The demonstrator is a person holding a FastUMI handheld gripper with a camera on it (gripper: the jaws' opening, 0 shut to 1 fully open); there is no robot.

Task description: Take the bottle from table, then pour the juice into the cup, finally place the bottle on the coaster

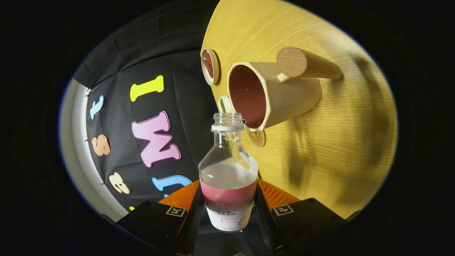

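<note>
The bottle (pixel 228 170) sits clenched between the two fingers of the gripper (pixel 229 213), one finger pressing on each side of its labelled lower body. It is clear, uncapped, and partly filled with liquid up to about the shoulder. The view is rolled, so the table (pixel 337 142) stands like a wall beside the bottle. The bottle's open mouth is just beside the rim of the cup (pixel 273 94), a cream cup with a dark reddish inside and a thick round wooden handle (pixel 305 64); whether mouth and rim touch cannot be told. The cup stands near the table's curved edge. A round coaster (pixel 209 66) lies closer to that edge, beyond the cup. A smaller round disc (pixel 257 137) lies on the wood just beside the bottle's neck, partly hidden by the cup.
</note>
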